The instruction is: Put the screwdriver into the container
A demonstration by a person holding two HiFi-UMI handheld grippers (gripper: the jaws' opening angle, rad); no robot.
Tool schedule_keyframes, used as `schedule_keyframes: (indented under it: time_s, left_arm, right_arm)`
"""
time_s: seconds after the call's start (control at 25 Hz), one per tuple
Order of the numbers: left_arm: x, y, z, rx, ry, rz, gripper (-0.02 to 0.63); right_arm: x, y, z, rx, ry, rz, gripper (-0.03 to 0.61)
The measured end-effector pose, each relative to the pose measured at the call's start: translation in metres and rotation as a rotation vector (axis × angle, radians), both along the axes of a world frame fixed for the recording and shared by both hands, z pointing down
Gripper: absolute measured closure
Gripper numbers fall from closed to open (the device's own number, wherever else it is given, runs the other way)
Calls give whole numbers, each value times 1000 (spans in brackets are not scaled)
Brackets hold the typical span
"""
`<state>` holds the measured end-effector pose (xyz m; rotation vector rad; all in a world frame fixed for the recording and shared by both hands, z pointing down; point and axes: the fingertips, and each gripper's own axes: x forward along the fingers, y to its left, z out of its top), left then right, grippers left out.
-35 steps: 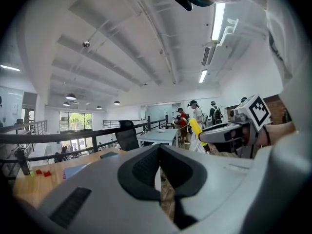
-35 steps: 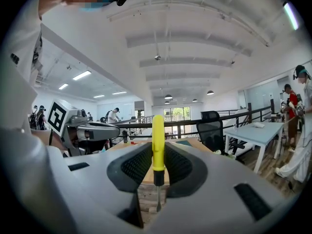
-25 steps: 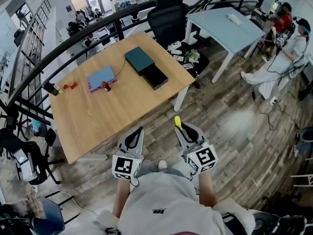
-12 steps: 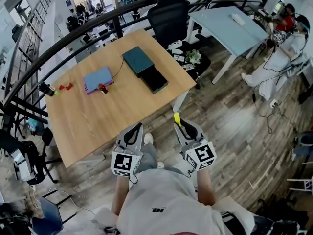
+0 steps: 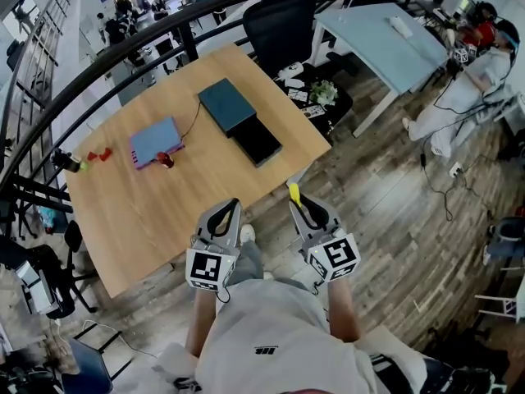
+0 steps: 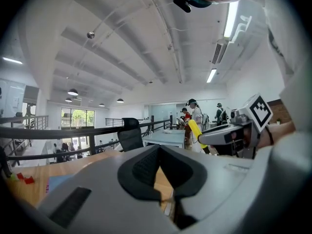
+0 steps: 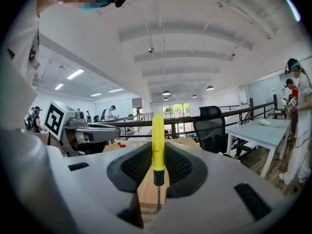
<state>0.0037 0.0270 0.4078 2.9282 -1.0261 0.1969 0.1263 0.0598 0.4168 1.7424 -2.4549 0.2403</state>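
Note:
A yellow-handled screwdriver [image 7: 157,140] stands upright between the jaws of my right gripper [image 7: 157,155], which is shut on it; its metal shaft points down toward me. In the head view the handle [image 5: 294,193] sticks out of the right gripper [image 5: 299,203] just off the near edge of the wooden table [image 5: 148,203]. My left gripper [image 5: 232,208] is beside it, level with it, shut and empty. On the table's far part lie a teal box [image 5: 226,103] and, against it, a black box [image 5: 257,140]. The left gripper view shows only its own jaws [image 6: 158,152].
A flat blue-purple item [image 5: 153,141] with a small red thing lies at the table's left, small red pieces [image 5: 99,154] further left. A black office chair [image 5: 283,23] and a light blue table [image 5: 385,48] stand behind. A black railing [image 5: 98,64] curves round the table. Seated people are at the far right.
The table has drawn nearer and slid left in the head view. Both grippers sit slightly closer to its near edge. The grip on the screwdriver is unchanged.

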Motion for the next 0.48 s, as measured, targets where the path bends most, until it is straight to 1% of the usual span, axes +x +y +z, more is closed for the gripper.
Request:
schedule_keyframes:
  time_s: [0.48]
  left_arm:
    - [4, -113, 35, -93, -18, 42, 607]
  right_arm:
    - [2, -112, 29, -107, 24, 30, 508]
